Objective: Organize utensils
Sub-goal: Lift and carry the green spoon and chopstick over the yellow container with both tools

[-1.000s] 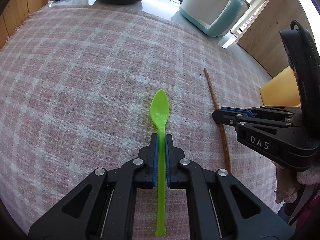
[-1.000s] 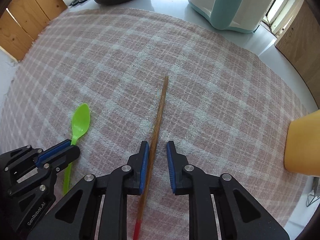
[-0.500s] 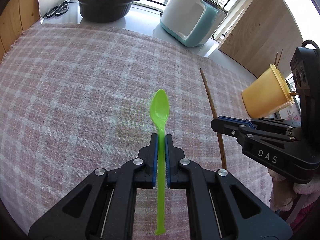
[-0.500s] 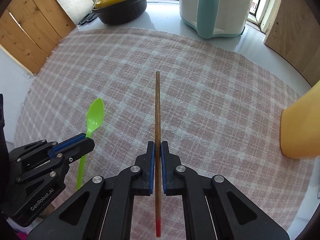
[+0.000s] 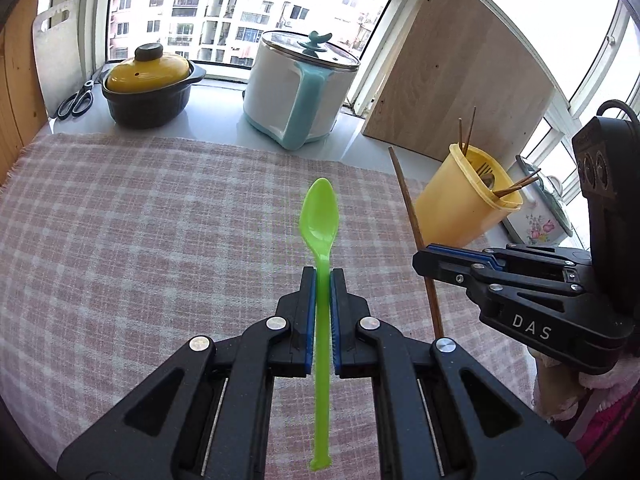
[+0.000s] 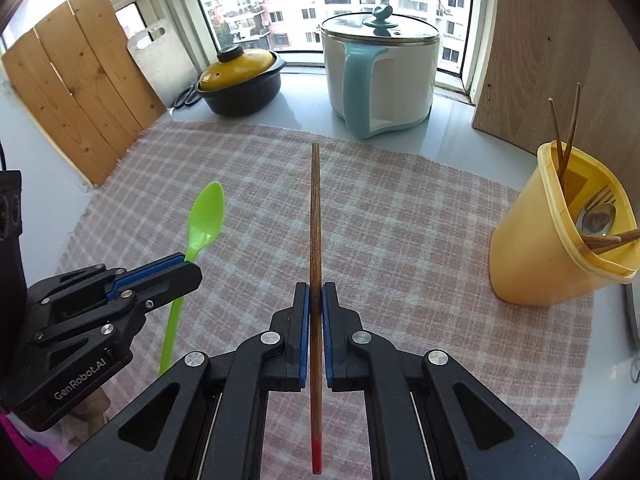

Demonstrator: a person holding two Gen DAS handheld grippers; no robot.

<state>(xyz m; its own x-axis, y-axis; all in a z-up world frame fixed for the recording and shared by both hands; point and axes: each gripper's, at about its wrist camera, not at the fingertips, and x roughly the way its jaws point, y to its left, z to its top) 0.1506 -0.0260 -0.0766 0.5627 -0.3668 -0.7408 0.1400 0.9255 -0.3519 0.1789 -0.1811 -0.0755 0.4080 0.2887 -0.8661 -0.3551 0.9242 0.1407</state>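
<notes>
My left gripper is shut on the handle of a green plastic spoon, bowl pointing forward, lifted above the pink checked cloth. To its right, my right gripper is shut on a brown wooden chopstick with a red end, also held off the cloth. In the right wrist view the left gripper and spoon show at the left. A yellow utensil holder at the right holds chopsticks, a fork and a metal spoon. It also appears as the yellow holder beyond the right gripper.
At the back stand a white and teal electric pot, a black casserole with a yellow lid, scissors and a white cutting board. A wooden panel rises at the right, wooden boards at the left.
Both grippers have risen off the cloth and tilted up, carrying spoon and chopstick. The right gripper closed on the chopstick, which lay loose between its fingers a second ago.
</notes>
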